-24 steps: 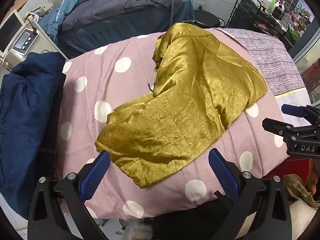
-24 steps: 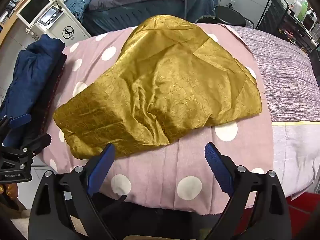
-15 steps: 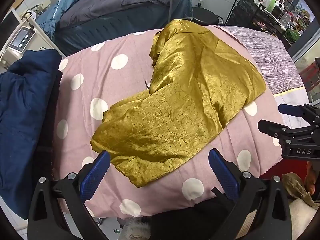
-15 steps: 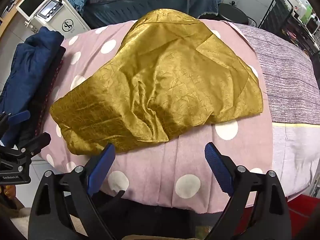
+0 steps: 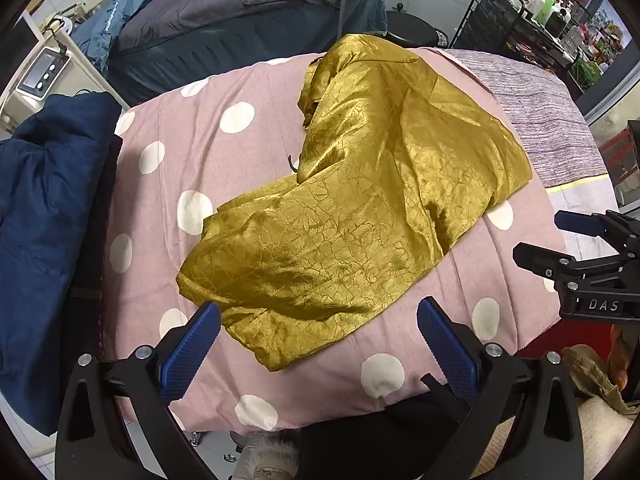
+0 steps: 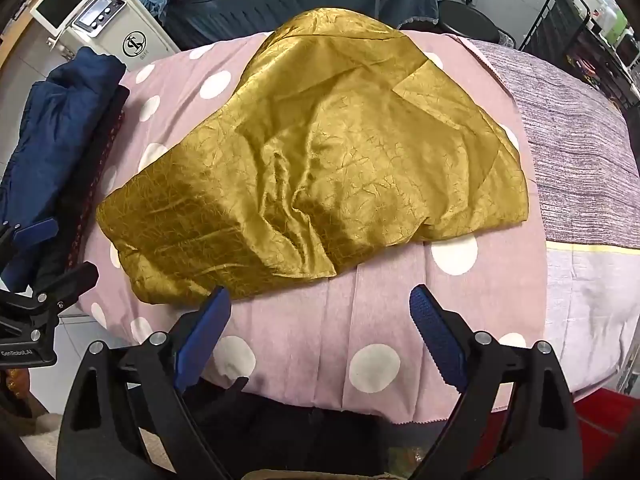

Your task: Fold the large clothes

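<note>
- Far left, a dark navy garment is heaped at the edge of the polka-dot sheet; a wide sweep of the left gripper could snag it and drag it into the work.
- The left gripper hangs with its blue pads spread wide and nothing between them, just above the near corner of the gold satin garment.
- The gold garment lies crumpled in the middle of the sheet, one long part trailing toward the far edge, still unfolded.
- My guess is the shiny cloth is slippery: a shallow pinch on one layer may slide out, or catch the sheet beneath and lift both.
- The right gripper is likewise spread and empty, near the garment's front hem; both tools crowd the same edge, so they could knock together.
- To the right, a grey-purple striped cover adjoins the sheet.
- The surface looks padded and soft, so folds may not hold crisp.
- Behind: a white machine with a screen, a bed with grey bedding, a black wire rack of bottles.
</note>
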Motion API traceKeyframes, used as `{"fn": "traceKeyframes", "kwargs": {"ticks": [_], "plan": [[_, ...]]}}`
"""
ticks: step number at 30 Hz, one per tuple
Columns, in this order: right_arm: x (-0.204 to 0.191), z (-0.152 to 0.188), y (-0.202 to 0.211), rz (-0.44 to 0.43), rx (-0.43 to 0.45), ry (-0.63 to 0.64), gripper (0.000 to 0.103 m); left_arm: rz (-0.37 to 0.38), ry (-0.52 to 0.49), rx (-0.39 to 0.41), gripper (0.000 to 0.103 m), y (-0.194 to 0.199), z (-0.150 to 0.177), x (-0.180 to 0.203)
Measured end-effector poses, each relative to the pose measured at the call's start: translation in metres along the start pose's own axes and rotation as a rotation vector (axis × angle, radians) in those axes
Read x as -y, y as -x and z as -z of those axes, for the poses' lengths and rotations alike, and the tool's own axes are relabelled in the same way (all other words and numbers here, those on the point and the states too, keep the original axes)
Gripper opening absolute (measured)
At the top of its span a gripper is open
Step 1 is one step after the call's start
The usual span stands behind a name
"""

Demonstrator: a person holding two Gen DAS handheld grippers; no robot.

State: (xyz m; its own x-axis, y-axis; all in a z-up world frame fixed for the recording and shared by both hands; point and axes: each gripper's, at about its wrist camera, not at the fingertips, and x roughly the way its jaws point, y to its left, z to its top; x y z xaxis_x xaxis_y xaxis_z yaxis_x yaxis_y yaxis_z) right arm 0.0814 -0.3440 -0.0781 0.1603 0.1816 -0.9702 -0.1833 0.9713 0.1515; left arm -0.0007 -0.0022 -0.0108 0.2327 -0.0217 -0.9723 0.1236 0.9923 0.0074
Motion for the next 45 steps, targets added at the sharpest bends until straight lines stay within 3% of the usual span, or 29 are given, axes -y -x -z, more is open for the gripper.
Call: {"fn": "traceKeyframes", "kwargs": {"ticks": [45], "plan": [[0.001,0.0,-0.009,0.022,-0.041,-0.001,0.09,0.021,-0.007,-0.037,0.097,-0.011,-0.002,0.0]]}}
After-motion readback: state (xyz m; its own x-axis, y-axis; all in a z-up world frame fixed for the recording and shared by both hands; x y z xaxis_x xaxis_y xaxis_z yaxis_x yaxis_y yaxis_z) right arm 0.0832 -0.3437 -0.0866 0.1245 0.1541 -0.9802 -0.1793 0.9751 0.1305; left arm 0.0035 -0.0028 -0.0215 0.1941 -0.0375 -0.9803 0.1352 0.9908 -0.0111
